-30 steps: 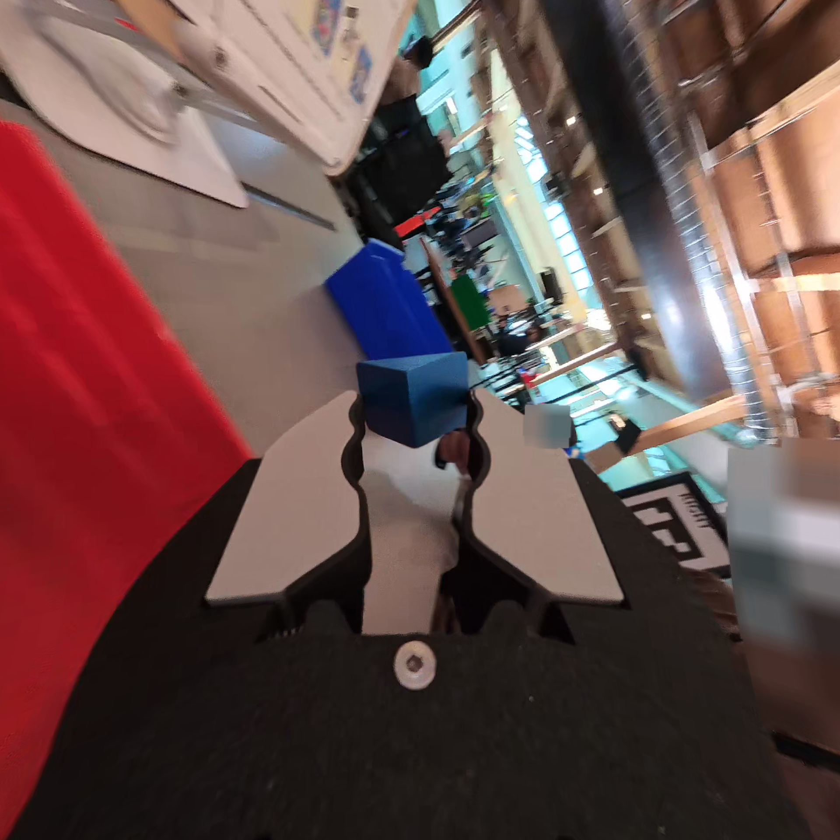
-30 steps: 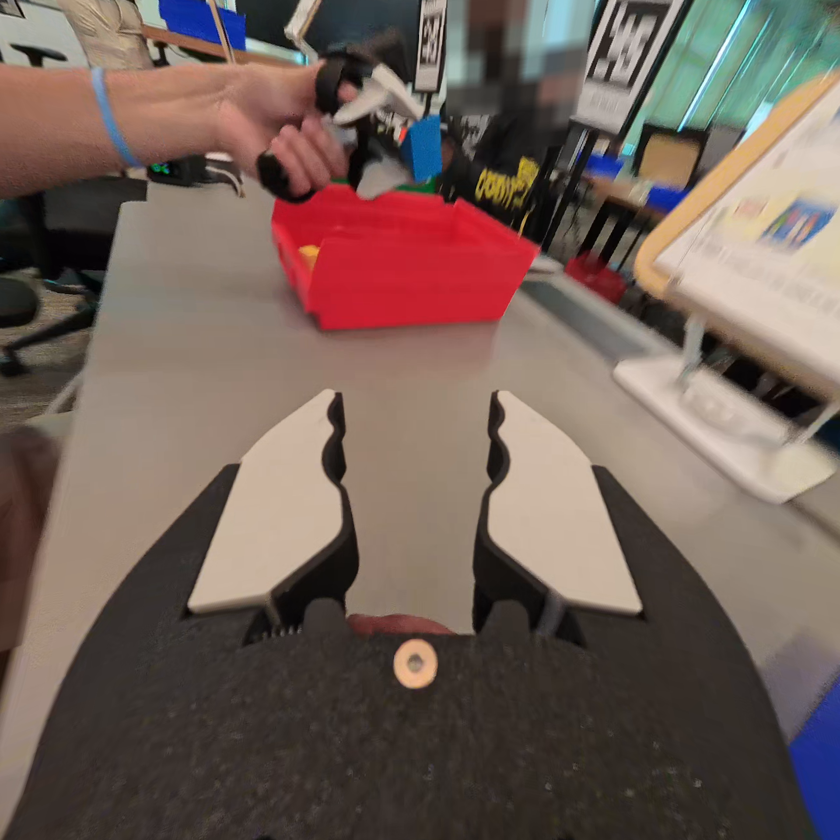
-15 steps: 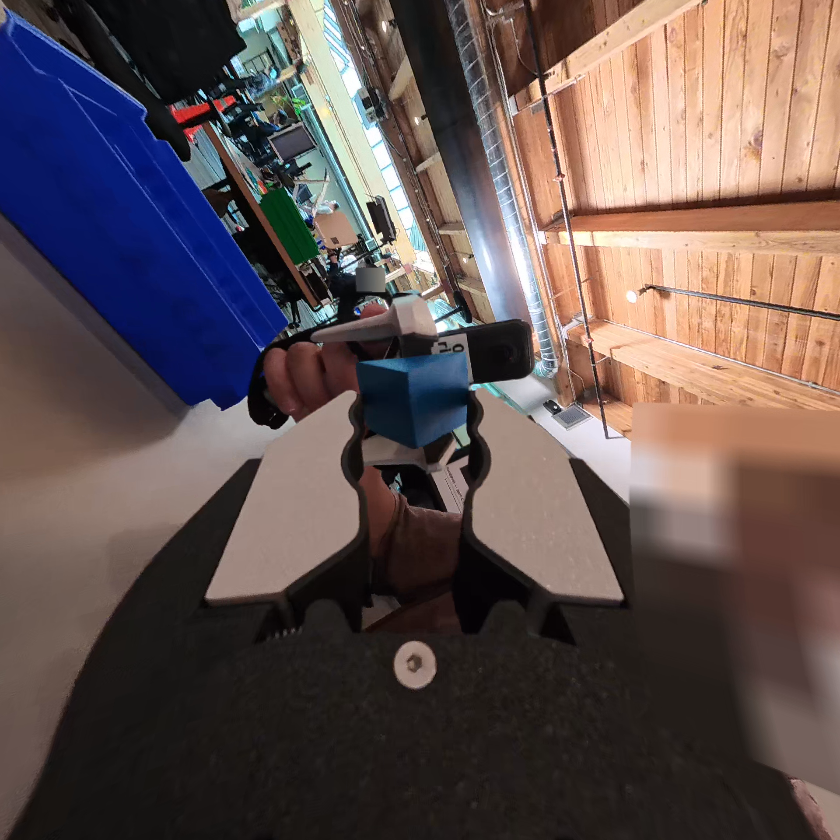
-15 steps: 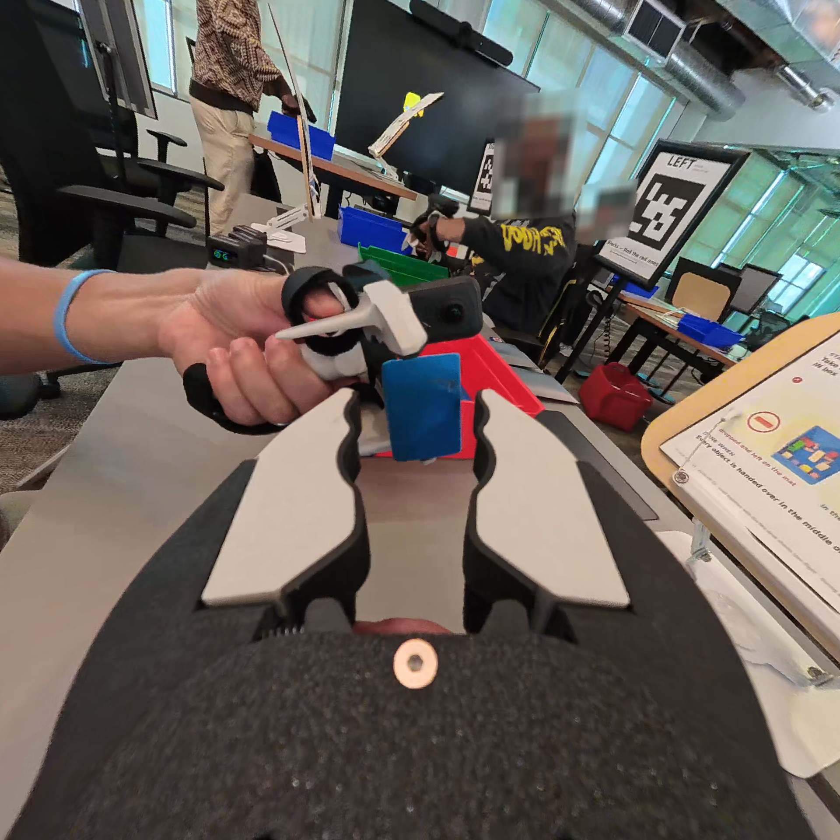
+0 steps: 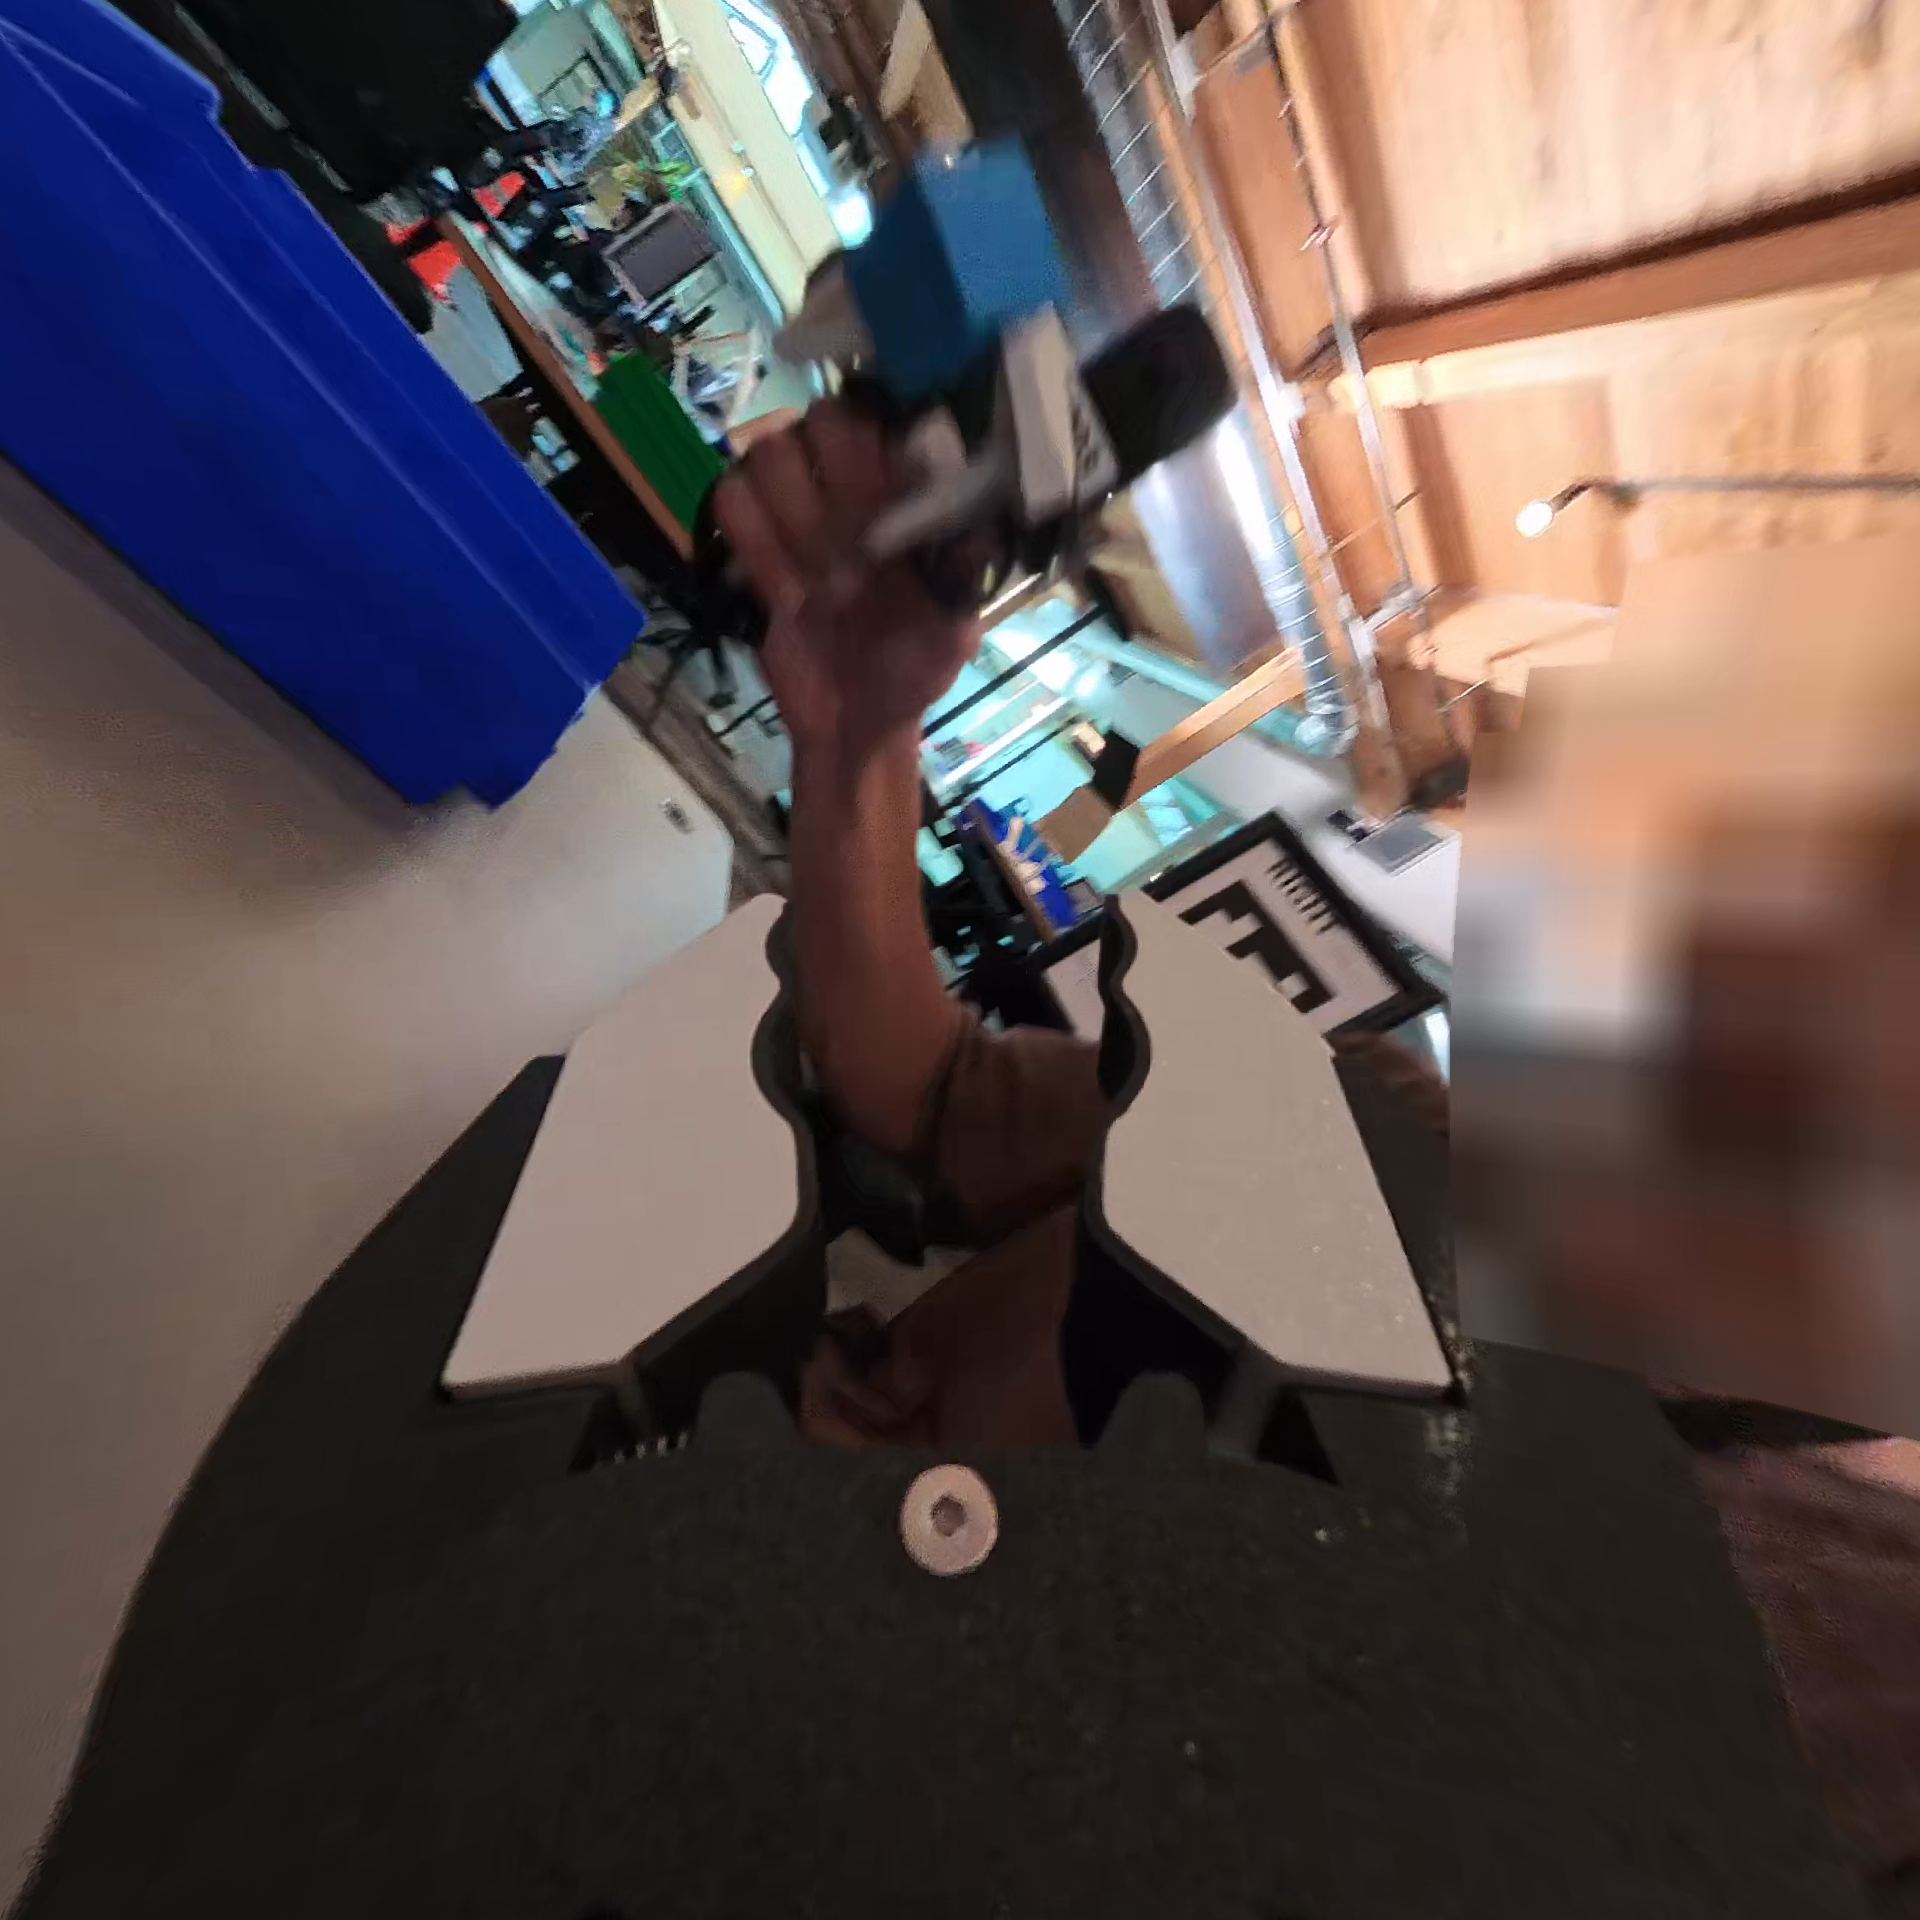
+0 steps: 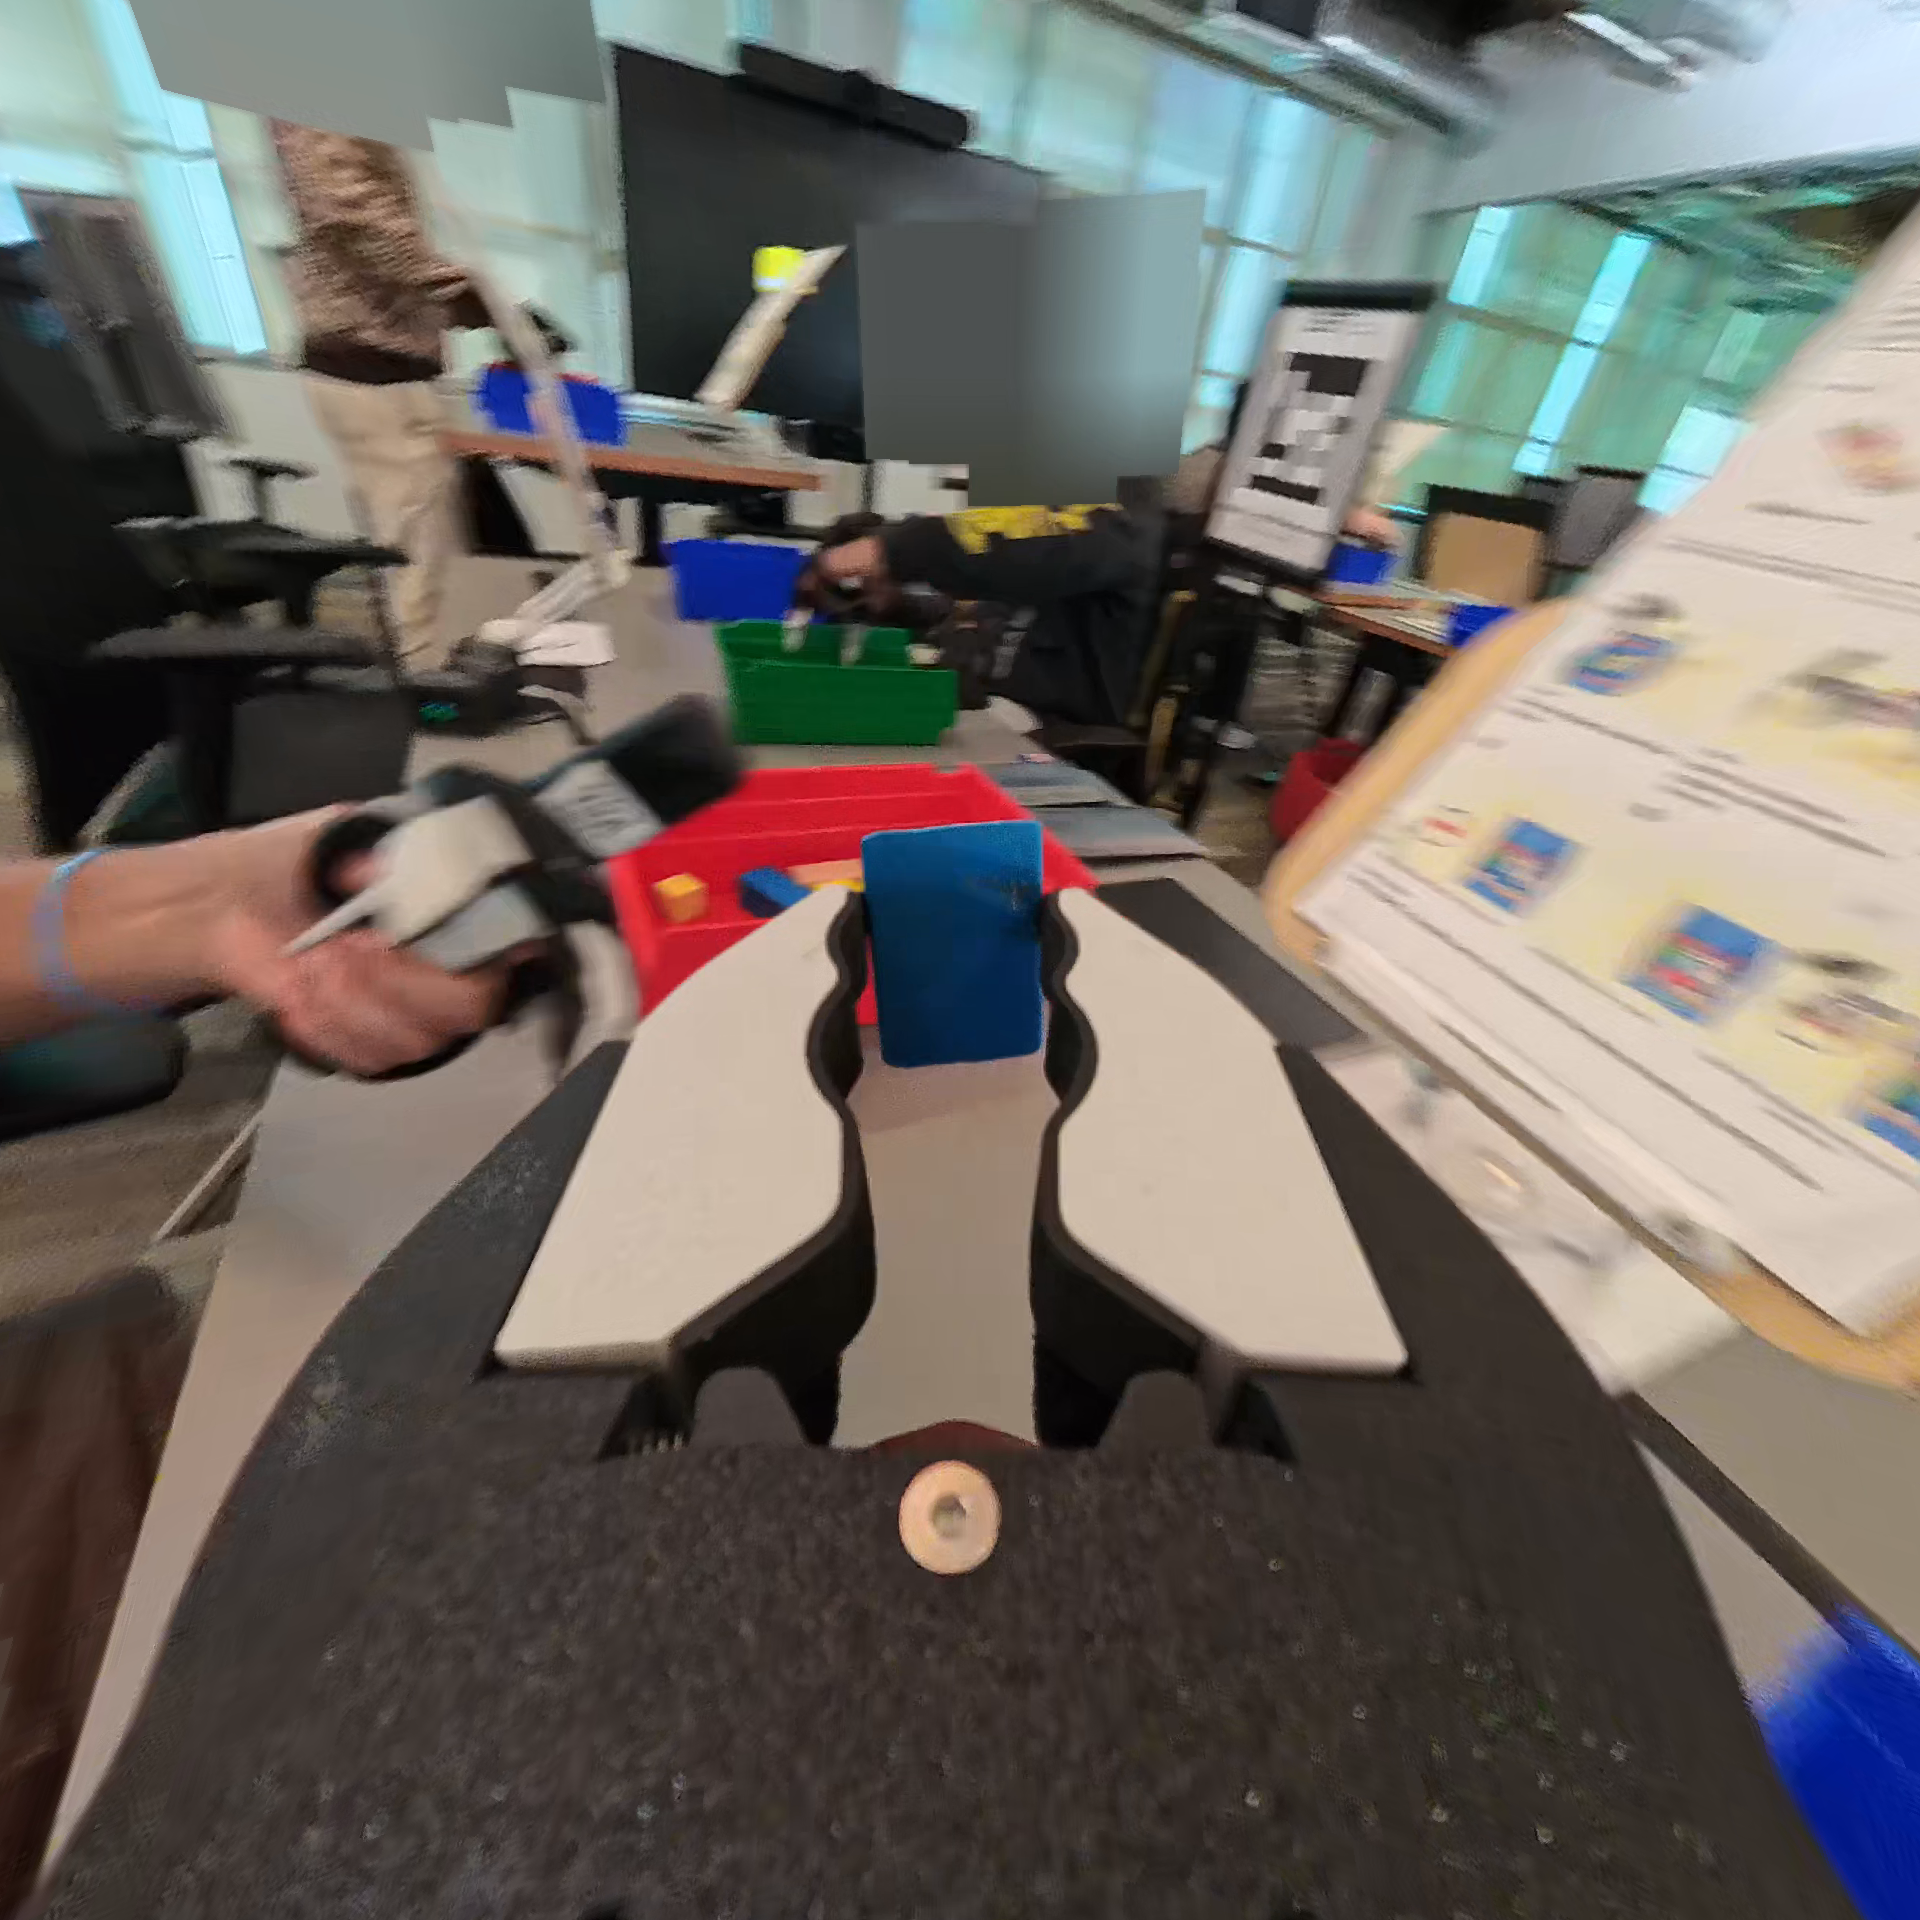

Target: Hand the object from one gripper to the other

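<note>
The fingers (image 5: 665,1153) of the left gripper (image 5: 948,935) stand spread in the left wrist view with nothing between them; half a second ago they pinched the blue block (image 5: 951,272), which now sits far ahead of the tips and above them, blurred, at the front of the right gripper (image 5: 935,343) held by a hand (image 5: 831,582). How that gripper grips it cannot be made out here

In the right wrist view the right gripper's (image 6: 951,914) fingers (image 6: 717,1132) are drawn in on the blue block, pinching it between the tips, where before they only flanked it. The left gripper (image 6: 582,977) has pulled off to the left of the fingers, its tips smeared by motion. The red bin (image 6: 727,940) beyond the tips is partly covered by the block. The handover looks done
</note>
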{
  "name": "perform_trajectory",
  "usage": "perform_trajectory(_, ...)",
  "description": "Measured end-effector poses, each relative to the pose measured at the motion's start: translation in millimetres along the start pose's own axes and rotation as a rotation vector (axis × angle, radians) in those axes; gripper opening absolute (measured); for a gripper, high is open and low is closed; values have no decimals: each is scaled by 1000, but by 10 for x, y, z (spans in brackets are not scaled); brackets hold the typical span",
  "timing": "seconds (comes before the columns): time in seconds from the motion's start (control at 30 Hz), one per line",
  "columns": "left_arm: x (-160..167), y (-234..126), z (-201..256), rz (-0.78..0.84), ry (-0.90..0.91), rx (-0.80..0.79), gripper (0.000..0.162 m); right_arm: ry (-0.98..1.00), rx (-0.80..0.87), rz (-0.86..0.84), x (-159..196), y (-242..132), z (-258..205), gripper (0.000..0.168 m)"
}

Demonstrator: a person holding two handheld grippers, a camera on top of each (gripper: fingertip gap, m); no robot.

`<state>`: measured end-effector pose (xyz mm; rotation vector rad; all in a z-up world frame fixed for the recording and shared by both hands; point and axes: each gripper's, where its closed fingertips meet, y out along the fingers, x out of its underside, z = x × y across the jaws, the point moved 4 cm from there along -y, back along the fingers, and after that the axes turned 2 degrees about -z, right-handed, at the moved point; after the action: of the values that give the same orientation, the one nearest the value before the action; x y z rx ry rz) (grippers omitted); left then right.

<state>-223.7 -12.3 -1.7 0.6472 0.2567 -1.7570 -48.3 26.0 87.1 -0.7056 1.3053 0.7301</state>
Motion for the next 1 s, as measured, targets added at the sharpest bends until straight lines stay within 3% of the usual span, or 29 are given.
perform_trajectory(0.13,717,-230,-114,-74,290,-390,54,120,314,-153,9,-796,727,32)
perform_trajectory(0.2,969,-413,-287,-100,447,-651,57,161,523,-265,268,-1132,1116,32)
perform_trajectory(0.27,1138,-575,-429,-126,594,-874,58,271,629,-399,671,-1321,1410,32)
perform_trajectory(0.33,1205,-629,-488,-138,663,-985,59,354,683,-527,1115,-1371,1648,32)
perform_trajectory(0.47,1159,-549,-473,-106,674,-964,60,495,673,-694,1929,-1184,2059,32)
perform_trajectory(0.6,1169,-588,-518,-99,609,-936,60,573,590,-766,2451,-858,2221,32)
perform_trajectory(0.77,1131,-664,-516,-90,624,-966,60,489,549,-859,2705,-611,2270,33)
perform_trajectory(1.0,1151,-650,-564,-115,617,-964,61,420,553,-865,2736,-581,2257,32)
